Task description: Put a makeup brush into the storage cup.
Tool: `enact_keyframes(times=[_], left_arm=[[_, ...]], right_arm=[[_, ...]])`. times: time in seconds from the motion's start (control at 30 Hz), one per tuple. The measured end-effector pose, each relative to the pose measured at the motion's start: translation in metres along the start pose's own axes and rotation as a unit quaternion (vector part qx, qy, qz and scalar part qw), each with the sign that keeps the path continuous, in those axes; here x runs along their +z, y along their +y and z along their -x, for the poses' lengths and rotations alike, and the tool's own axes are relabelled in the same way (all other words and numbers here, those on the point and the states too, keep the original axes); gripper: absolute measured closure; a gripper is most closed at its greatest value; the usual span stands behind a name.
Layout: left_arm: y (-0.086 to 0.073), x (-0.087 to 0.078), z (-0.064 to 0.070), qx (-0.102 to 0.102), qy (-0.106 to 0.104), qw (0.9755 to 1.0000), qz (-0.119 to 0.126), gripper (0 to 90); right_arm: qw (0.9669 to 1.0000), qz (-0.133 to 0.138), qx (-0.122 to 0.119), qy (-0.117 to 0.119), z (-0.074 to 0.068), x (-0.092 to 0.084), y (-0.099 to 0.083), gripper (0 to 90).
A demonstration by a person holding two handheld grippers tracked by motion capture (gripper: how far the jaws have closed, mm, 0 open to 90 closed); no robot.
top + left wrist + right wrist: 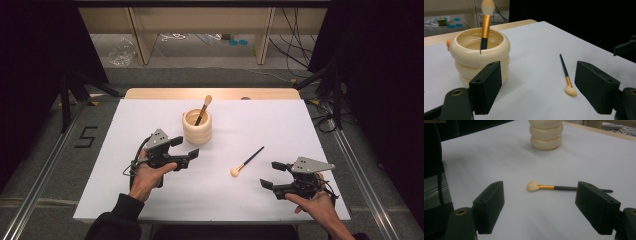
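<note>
A cream ribbed holder [197, 128] is taken as the landmark, standing on the white table cover [125, 190]. One brush [203, 109] is stood inside the holder, bristle end up, leaning on its rim. A second brush [246, 162] is laid flat on the cover, well apart from the holder on its near right side, with the pale tip turned toward the person and the dark handle angled away.

The left gripper [184, 149] is held just beside the holder, on its near left side, with the jaws spread and nothing between them. The right gripper [272, 174] is held well apart from the holder, beyond the loose brush, jaws likewise released and empty, pointed toward that brush.
</note>
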State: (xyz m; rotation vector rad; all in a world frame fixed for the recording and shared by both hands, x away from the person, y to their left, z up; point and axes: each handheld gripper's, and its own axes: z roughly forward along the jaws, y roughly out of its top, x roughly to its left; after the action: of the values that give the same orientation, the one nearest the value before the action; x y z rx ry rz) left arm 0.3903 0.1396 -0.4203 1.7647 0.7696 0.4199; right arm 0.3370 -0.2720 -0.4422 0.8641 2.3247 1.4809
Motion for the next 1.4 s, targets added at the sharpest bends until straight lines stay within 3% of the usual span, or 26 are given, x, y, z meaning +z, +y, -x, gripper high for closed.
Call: enact_keyframes(times=[0.07,0.1,0.13,0.17,0.23,0.27,0.3,0.33,0.47,0.5,0.57,0.77,0.97,1.0,1.07,1.1,1.17,1.2,1.23,1.33,1.4], left_arm=[[-0.002,-0.004,0.003,0.003,-0.002,1.0000,0.001,21.9],[-0.003,-0.006,0.005,-0.004,-0.003,1.0000,0.002,21.9],[-0.004,-0.008,0.004,0.008,-0.004,1.0000,0.003,21.9],[-0.005,-0.009,0.006,-0.003,-0.002,1.0000,0.004,21.9],[-0.007,-0.013,0.008,-0.002,-0.001,1.0000,0.006,21.9],[-0.008,-0.015,0.007,0.006,-0.001,1.0000,0.007,21.9],[-0.010,-0.017,0.010,-0.006,0.000,1.0000,0.008,21.9],[-0.012,-0.019,0.010,0.002,0.000,1.0000,0.009,21.9],[-0.017,-0.024,0.016,-0.001,0.012,0.9999,0.011,21.2],[-0.018,-0.025,0.017,0.014,0.014,0.9998,0.009,20.5],[-0.020,-0.026,0.022,0.022,0.016,0.9996,0.007,20.1],[-0.029,-0.030,0.034,0.014,0.019,0.9997,0.003,18.2],[-0.036,-0.036,0.037,0.022,0.027,0.9994,0.002,17.5],[-0.036,-0.037,0.034,0.040,0.023,0.9989,0.005,17.5],[-0.038,-0.039,0.039,0.013,0.030,0.9994,0.007,17.3],[-0.038,-0.039,0.037,0.028,0.028,0.9992,0.009,16.8],[-0.039,-0.040,0.039,0.020,0.037,0.9991,0.005,16.5],[-0.038,-0.039,0.036,0.046,0.030,0.9985,0.009,16.5],[-0.039,-0.040,0.040,0.030,0.038,0.9988,0.001,16.5],[-0.040,-0.041,0.043,0.042,0.038,0.9984,-0.005,16.5],[-0.041,-0.041,0.046,0.039,0.033,0.9987,-0.006,16.5]], right_arm=[[1.0000,-0.007,-0.001,0.000,0.000,-0.001,0.000,24.2],[1.0000,0.001,0.000,-0.001,0.000,0.001,0.000,24.2],[1.0000,0.001,-0.001,-0.001,0.000,0.001,0.000,24.2],[1.0000,-0.008,-0.003,-0.003,0.000,0.000,0.000,24.2],[1.0000,-0.006,-0.002,0.000,0.000,-0.001,0.000,24.2],[1.0000,0.002,0.001,-0.002,0.000,0.000,0.000,24.2],[1.0000,-0.001,-0.001,-0.009,0.000,-0.001,0.000,24.2],[1.0000,0.000,-0.004,-0.006,0.000,-0.001,0.000,24.2],[1.0000,-0.001,-0.001,-0.002,0.000,0.001,0.000,24.2],[1.0000,-0.008,-0.001,-0.002,0.000,-0.001,0.001,24.2],[1.0000,-0.006,-0.001,-0.002,-0.001,0.000,0.001,24.2],[1.0000,-0.007,-0.002,-0.004,0.000,-0.001,0.001,24.2],[1.0000,-0.007,-0.004,-0.001,-0.002,0.000,0.001,24.2],[1.0000,-0.005,-0.003,-0.002,-0.002,0.001,0.001,24.1],[1.0000,-0.006,-0.004,-0.001,-0.002,0.001,0.001,24.2],[0.9999,-0.002,-0.013,-0.008,-0.001,0.000,0.001,24.2],[1.0000,-0.007,-0.003,-0.003,-0.001,-0.002,0.000,24.2],[1.0000,-0.007,-0.003,-0.005,-0.001,-0.003,0.000,24.2],[1.0000,-0.006,-0.003,-0.007,-0.001,-0.003,0.000,24.2],[0.9999,-0.008,-0.005,-0.004,-0.001,-0.002,0.001,24.2],[0.9999,-0.007,-0.007,-0.005,-0.002,0.000,0.001,24.2]])
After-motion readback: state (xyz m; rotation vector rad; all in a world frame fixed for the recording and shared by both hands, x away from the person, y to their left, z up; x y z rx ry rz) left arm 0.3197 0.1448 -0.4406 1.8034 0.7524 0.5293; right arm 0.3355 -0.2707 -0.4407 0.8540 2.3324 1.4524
